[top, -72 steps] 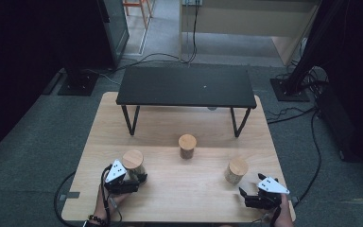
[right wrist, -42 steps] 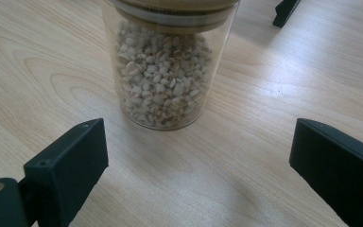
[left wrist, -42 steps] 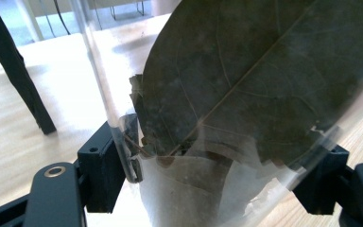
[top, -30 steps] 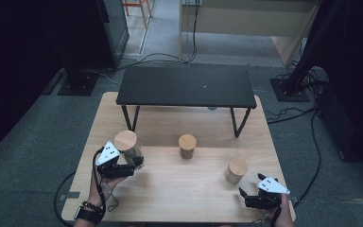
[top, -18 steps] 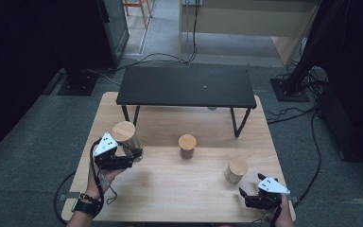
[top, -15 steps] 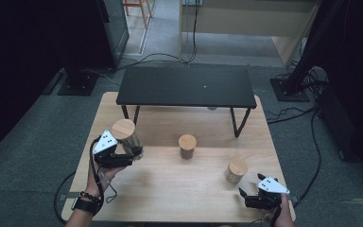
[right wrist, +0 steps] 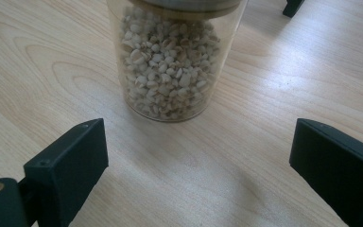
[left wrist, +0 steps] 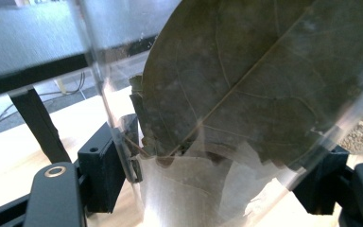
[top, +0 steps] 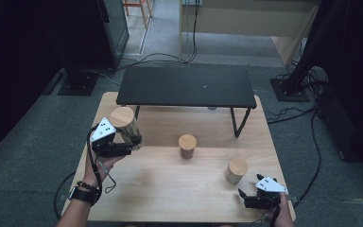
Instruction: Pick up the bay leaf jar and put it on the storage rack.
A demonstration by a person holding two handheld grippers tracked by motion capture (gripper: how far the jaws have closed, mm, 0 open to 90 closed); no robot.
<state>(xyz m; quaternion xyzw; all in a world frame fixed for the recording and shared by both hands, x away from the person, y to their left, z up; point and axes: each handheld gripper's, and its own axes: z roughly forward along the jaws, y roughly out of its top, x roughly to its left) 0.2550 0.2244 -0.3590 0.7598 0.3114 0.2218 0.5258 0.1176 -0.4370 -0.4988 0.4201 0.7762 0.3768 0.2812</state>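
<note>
Gripping the leaf jar (top: 124, 126) between closed jaws, the left gripper (top: 123, 144) now carries it clear of the wooden table (top: 170, 189), where 2.4 s ago the jar stood on the board at that gripper's tip; the lift looks done, and the step in hand seems to be the carry toward the black shelf (top: 186, 87) ahead of and above the gripper; in the left gripper view the pads (left wrist: 105, 172) press the clear wall of the leaf jar (left wrist: 246, 80) on both sides, dried leaves inside; the shelf's near edge sits just ahead of the jar and its leg close beside, so the jar likely needs more height before going forward; the small jar (top: 187, 145) lies well off to the gripper's right; the right gripper (top: 253, 198) rests with jaws spread wide and empty, the grain jar (right wrist: 175, 56) just ahead of it, untouched.
</note>
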